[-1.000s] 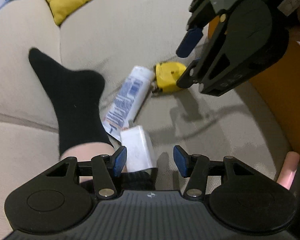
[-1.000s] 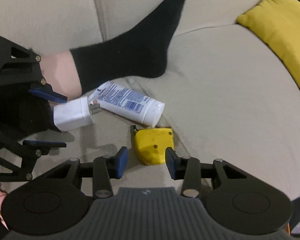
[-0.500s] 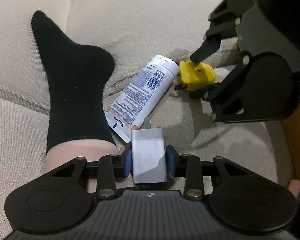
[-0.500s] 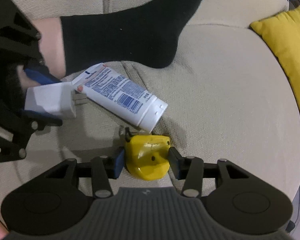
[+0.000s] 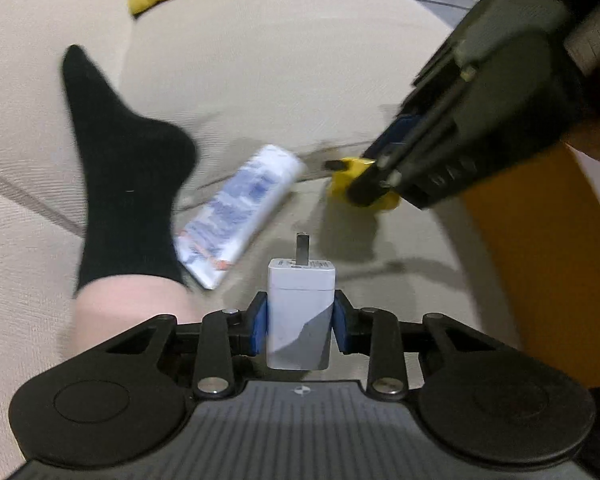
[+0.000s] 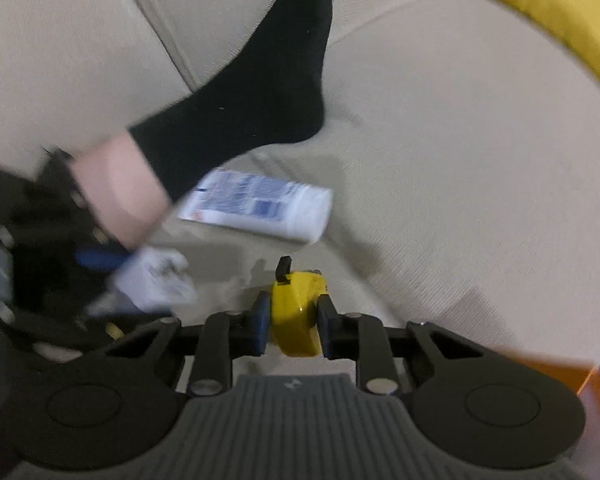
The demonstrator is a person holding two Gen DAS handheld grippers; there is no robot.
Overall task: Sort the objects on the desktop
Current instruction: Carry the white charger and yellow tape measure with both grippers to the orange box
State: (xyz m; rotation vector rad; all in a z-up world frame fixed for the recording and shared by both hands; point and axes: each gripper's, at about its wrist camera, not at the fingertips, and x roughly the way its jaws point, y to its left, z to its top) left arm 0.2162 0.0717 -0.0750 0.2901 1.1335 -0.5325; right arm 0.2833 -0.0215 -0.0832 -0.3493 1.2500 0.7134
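- Left gripper (image 5: 300, 322) in the left wrist view now squeezes the white charger (image 5: 301, 312) tight between its blue pads; a second ago the pads were wide apart and the charger lay on the couch (image 5: 260, 80)
- The charger looks like a small white block with one metal prong sticking out toward 12 o'clock, and it looks lifted off the couch, so I think it is ready to be carried away
- Up at 2 o'clock the right gripper (image 5: 374, 182) has closed on the yellow tape measure (image 5: 360, 192), which it was only reaching for before
- The white and blue tube (image 5: 236, 220) waits on the couch at 11 o'clock, next to a foot in a black sock (image 5: 128, 184)
- Right gripper (image 6: 291, 326) in the right wrist view pinches the yellow tape measure (image 6: 296, 312), a small rounded yellow case with a black tip
- The tube (image 6: 260, 208) lies at 12 o'clock, the charger (image 6: 152, 280) is a blur at 9 o'clock
- Two things are picked up, so I think the tube is left to sort
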